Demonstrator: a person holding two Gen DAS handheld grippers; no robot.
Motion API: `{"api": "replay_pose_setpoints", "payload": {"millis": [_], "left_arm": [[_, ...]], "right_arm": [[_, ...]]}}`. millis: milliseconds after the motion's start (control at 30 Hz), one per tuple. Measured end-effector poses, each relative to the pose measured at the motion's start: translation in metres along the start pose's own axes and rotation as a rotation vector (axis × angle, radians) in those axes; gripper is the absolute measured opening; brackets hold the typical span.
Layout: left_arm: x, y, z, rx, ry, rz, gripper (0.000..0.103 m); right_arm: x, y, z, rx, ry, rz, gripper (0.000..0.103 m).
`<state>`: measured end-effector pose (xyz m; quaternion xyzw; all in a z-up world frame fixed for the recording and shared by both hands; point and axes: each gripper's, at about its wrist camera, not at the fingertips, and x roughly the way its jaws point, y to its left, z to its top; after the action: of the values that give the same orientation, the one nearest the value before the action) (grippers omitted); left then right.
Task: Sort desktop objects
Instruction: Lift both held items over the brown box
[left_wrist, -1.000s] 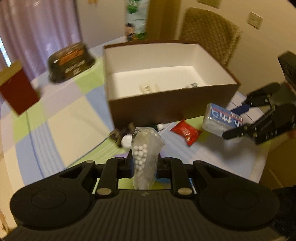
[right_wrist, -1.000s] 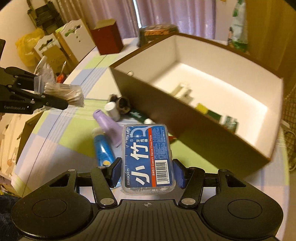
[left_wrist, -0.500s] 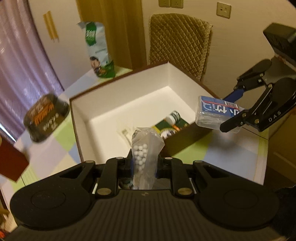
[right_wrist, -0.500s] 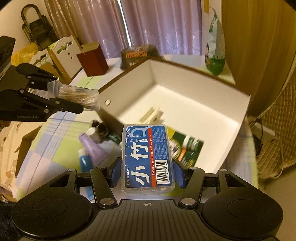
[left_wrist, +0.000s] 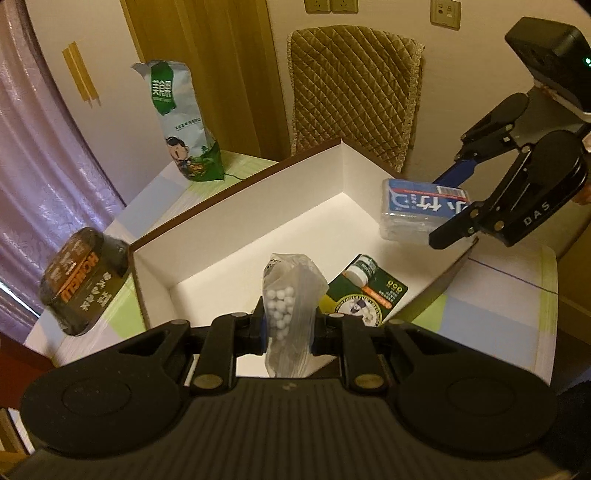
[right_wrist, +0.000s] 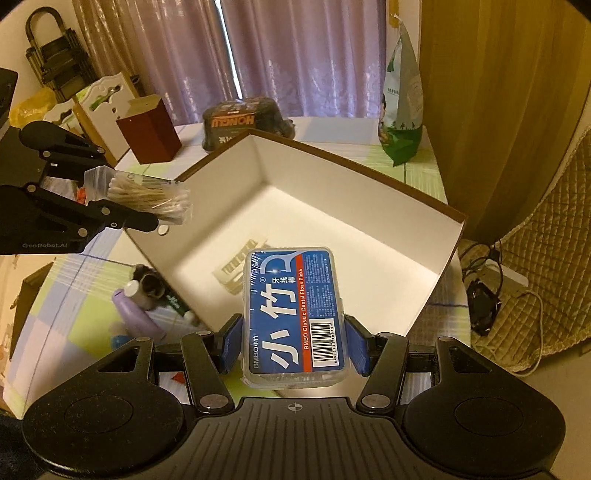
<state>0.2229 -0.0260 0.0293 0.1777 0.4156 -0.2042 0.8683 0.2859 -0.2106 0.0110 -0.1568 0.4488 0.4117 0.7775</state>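
The floss box (right_wrist: 295, 314) hides part of the carton (right_wrist: 369, 166) floor.

A lived-in home, likely a dining corner. The tabletop (left_wrist: 491, 295) wears a pastel checked cloth, with a quilted chair (left_wrist: 352, 85) drawn up to it. Purple curtains (right_wrist: 221, 55) hang at the window, wall sockets (left_wrist: 330, 5) sit above the chair, and a snack bag (left_wrist: 181, 122) stands near the wall. A folded step ladder (right_wrist: 55, 59) and cluttered shelf fill one corner.

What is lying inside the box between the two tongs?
In the left wrist view, a green card-backed pack with a small white-capped bottle lies on the white floor of the brown cardboard box, between both tongs.
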Motion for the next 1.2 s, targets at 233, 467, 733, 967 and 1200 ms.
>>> {"api": "replay_pose_setpoints", "payload": {"millis": [233,467,733,967,1200], "left_arm": [[0.032,0.007,0.011,0.033,0.047,-0.018,0.015],[0.069,0.009,0.023,0.052,0.082,-0.053,0.015],[0.115,0.016,0.032,0.068,0.138,-0.072,0.015],[0.145,0.020,0.039,0.024,0.168,-0.118,0.015],[0.168,0.020,0.036,-0.001,0.234,-0.168,0.018]], "right_arm": [[0.024,-0.019,0.014,-0.020,0.042,-0.009,0.056],[0.048,-0.037,0.024,-0.042,0.082,-0.009,0.057],[0.076,-0.054,0.035,-0.070,0.122,-0.010,0.056],[0.093,-0.066,0.040,-0.082,0.148,-0.011,0.057],[0.104,-0.070,0.043,-0.103,0.156,-0.007,0.056]]}}
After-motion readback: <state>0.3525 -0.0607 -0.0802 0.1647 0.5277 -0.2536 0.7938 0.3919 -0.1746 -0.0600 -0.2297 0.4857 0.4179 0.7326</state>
